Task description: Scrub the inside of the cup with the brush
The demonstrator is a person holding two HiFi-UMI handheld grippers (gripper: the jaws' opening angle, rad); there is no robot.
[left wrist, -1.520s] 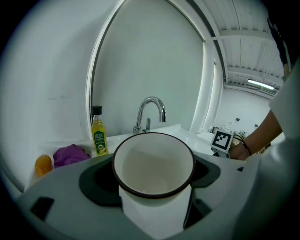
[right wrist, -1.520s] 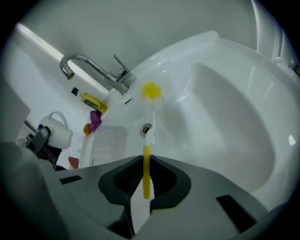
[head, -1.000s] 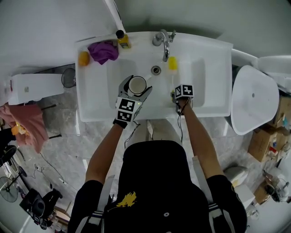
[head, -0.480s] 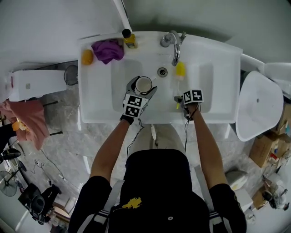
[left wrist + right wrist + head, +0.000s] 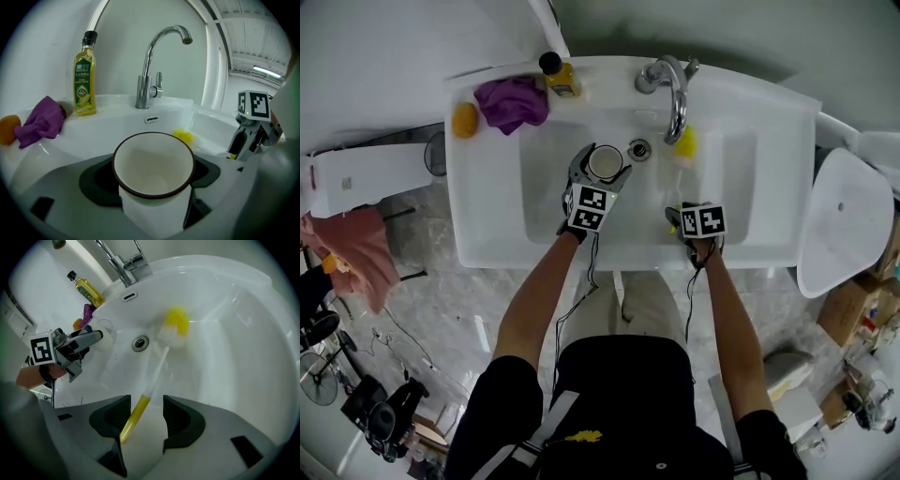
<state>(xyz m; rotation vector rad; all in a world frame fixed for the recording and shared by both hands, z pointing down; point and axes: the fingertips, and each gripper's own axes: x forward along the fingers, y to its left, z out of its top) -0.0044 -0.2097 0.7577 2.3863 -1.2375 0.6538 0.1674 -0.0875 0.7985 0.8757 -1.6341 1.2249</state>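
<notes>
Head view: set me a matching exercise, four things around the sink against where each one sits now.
1. white cup with dark rim
2. yellow-headed brush
3. purple cloth
4. yellow bottle with black cap

A. lying in the white sink
B. upright on the ledge
C. held by the left gripper
D. crumpled on the ledge

Pairs: 1-C, 2-A, 3-D, 4-B

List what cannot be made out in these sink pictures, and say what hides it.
Cup base: left gripper view, hidden by the left gripper shut on it.
Bottle label: left gripper view, print too small.
Brush handle: right gripper view, between the right gripper's opening jaws; pad contact unclear.
Right gripper's jaws: head view, under its marker cube.
</notes>
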